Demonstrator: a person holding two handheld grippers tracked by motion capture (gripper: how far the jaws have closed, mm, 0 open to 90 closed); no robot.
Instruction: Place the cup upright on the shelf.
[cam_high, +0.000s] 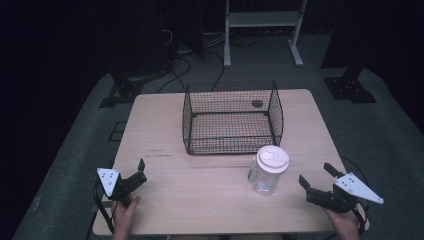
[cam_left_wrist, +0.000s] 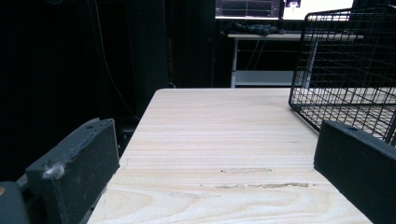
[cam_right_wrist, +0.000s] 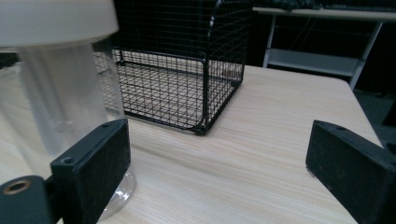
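Two grippers, left gripper (cam_high: 141, 171) and right gripper (cam_high: 316, 176), jaws apart and holding nothing, low over the near table (cam_high: 200, 200). Clear lidded cup (cam_high: 268, 171) upright near right of centre; probably light, smooth, slippery — best gripped around mid-body. Wire basket (cam_high: 232, 117) just beyond, far side; nothing blocking

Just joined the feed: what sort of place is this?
Probably a lab or recording room: a lone wooden table on grey carpet, cables across the floor, black stands around it, and lit monitors on a desk behind.
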